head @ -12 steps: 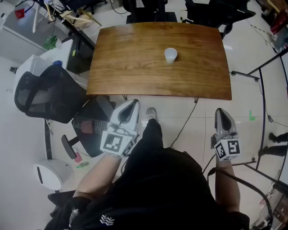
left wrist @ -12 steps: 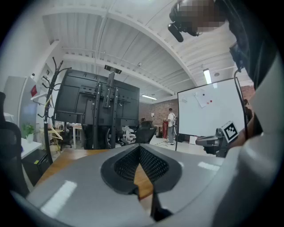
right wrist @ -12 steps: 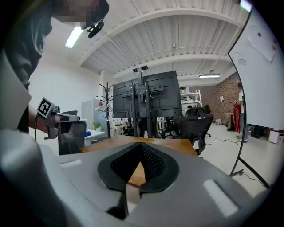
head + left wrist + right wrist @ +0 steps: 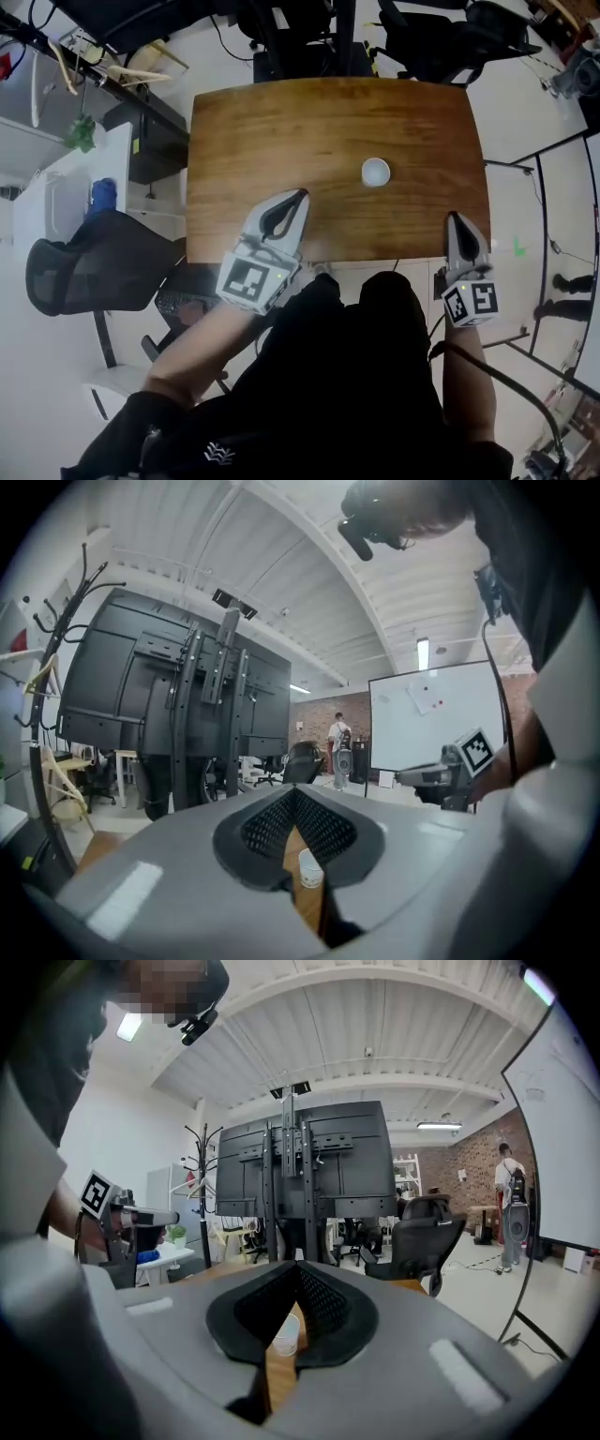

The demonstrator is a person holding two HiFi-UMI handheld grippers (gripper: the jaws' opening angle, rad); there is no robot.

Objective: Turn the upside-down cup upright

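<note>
**Head view.** Brown wooden table (image 4: 272, 131), seen from steeply above. White cup (image 4: 375, 172) stands alone on it, right of the middle and about halfway between the far and near edges. From here it reads as a plain white circle, and I cannot tell which end is up. Left gripper (image 4: 296, 195) reaches in over the near edge, left of the middle, with its tip above the wood. Its jaws are drawn together to a point with nothing in them. Right gripper (image 4: 454, 218) sits at the near right corner with its tip just over the near edge, also pinched closed and empty. The cup is well apart from both, between their two lines and further in. A black office chair (image 4: 89, 262) stands off the table's left side.

**Left gripper view.** The left gripper (image 4: 295, 791) has its dark ribbed pads meeting at the tips. Below them a narrow slot shows a strip of table (image 4: 305, 907) and the cup (image 4: 310, 869), far ahead and not touched. A whiteboard (image 4: 431, 719) stands at the right.

**Right gripper view.** The right gripper (image 4: 298, 1267) has its pads closed tip to tip, gripping nothing. The cup (image 4: 286, 1335) shows through the slot below, out on the table (image 4: 277, 1372), clear of the pads.
</note>
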